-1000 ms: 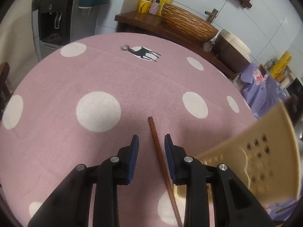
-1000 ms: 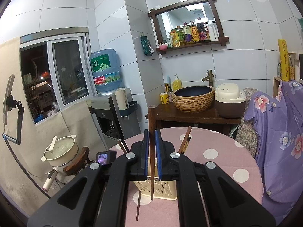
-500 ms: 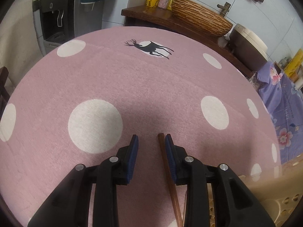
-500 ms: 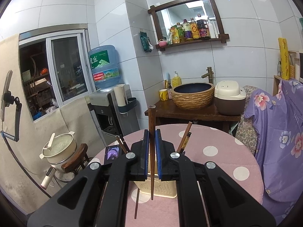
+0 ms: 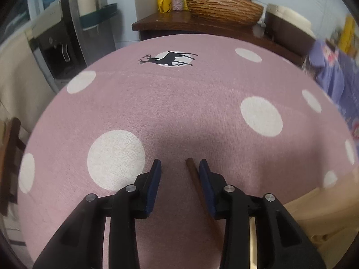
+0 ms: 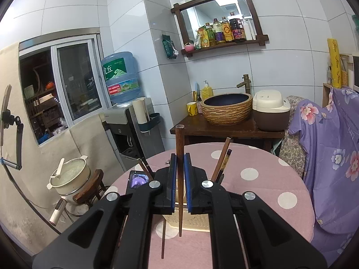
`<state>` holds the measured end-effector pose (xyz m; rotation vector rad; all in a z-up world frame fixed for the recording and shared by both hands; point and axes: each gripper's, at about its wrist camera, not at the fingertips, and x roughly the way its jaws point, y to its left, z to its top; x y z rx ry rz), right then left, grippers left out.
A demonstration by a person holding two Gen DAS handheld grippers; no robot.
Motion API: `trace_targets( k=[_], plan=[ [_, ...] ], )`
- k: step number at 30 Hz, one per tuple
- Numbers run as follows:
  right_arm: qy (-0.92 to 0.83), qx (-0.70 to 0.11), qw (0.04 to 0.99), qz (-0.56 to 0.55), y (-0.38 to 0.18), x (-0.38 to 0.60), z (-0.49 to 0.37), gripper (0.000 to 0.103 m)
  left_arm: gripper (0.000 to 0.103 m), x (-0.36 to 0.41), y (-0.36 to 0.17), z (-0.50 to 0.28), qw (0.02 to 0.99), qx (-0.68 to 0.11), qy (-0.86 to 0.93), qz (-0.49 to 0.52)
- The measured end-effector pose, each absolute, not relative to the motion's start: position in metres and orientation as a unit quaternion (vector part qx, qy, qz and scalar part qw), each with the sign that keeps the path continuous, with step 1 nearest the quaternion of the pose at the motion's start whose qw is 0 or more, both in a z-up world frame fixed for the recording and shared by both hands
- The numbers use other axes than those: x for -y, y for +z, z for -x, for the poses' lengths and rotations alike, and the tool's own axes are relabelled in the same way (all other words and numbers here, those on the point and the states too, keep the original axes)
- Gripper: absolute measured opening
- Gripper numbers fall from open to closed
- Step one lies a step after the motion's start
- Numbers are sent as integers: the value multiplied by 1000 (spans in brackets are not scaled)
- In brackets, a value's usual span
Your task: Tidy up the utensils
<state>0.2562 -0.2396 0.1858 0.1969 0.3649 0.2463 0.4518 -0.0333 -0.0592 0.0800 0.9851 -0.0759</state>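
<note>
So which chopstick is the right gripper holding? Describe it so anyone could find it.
Start at the pink polka-dot tablecloth, then the cream slotted basket on it. The held chopstick stands upright before it, clamped by the right gripper; the others lean in the basket.

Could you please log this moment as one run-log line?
left gripper: opening over lying chopstick | right gripper: shut on upright chopstick | utensil basket: behind

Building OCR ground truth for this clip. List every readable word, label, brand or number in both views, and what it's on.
"丘": large white character on the green label of the water jug; the character before it is cut off.
Jug's red band: print too small to read.
Bottles on the mirror shelf: labels too small to read.
Yellow roll: script too blurred to read.
Left wrist view: no text, only a deer picture on the tablecloth.
</note>
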Motion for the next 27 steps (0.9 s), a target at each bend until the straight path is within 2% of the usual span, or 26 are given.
trace_targets(
  k=[4, 6, 8, 20, 27],
  plan=[
    [121, -183, 971, -100, 183, 241, -256, 7, 32, 32, -59, -445, 880, -472, -34, -45],
    [121, -182, 971, -101, 183, 241, -256, 7, 19, 35, -59, -440, 880, -471, -38, -54],
    [122, -181, 971, -102, 183, 241, -256, 7, 14, 37, -59, -435, 879, -471, -37, -60],
    [123, -182, 970, -105, 181, 241, -250, 7, 8, 31, -55, -408, 884, -464, -53, -33],
    [128, -180, 969, -108, 180, 242, -244, 7, 8, 17, -7, -363, 903, -418, -103, 1]
  ],
)
